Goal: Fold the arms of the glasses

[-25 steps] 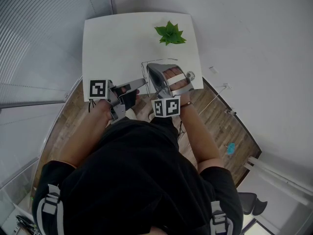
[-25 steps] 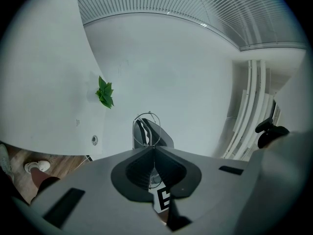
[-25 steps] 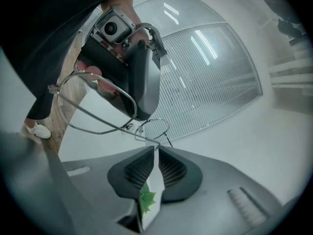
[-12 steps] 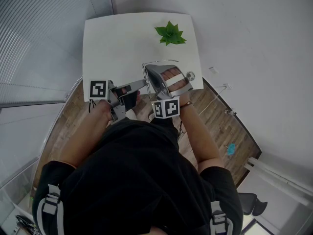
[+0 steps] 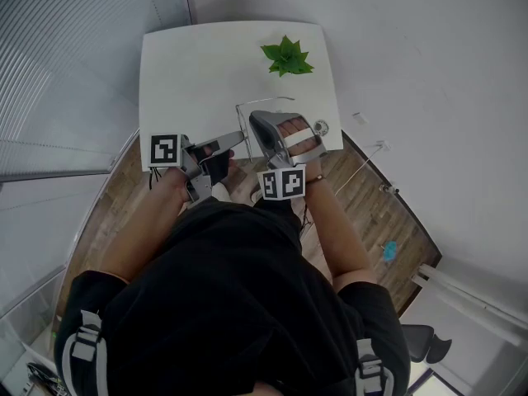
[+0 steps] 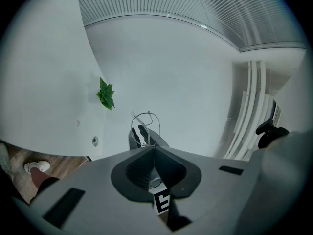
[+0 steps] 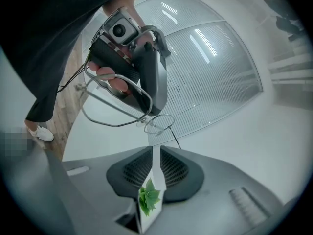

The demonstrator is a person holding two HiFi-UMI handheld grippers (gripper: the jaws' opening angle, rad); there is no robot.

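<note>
Thin wire-framed glasses (image 5: 266, 101) hang above the near edge of the white table (image 5: 198, 64). My left gripper (image 5: 242, 136) comes in from the left, shut on the frame; one lens ring (image 6: 145, 112) stands just past its closed tips (image 6: 153, 148). My right gripper (image 5: 254, 115) points at the glasses from the near side. Its jaws have just been opening and now stand a narrow gap apart (image 7: 155, 151) with nothing between them. The right gripper view shows the glasses (image 7: 115, 125) held in front by the left gripper (image 7: 155, 109).
A small green plant (image 5: 287, 58) stands at the table's far right and shows through the right jaws' gap (image 7: 148, 197). A round grommet (image 5: 321, 126) sits near the table's right corner. Wooden floor and the person's shoes lie below the near edge.
The right gripper has shifted very slightly beside the glasses. The left gripper and the glasses it holds have stayed where they were.
</note>
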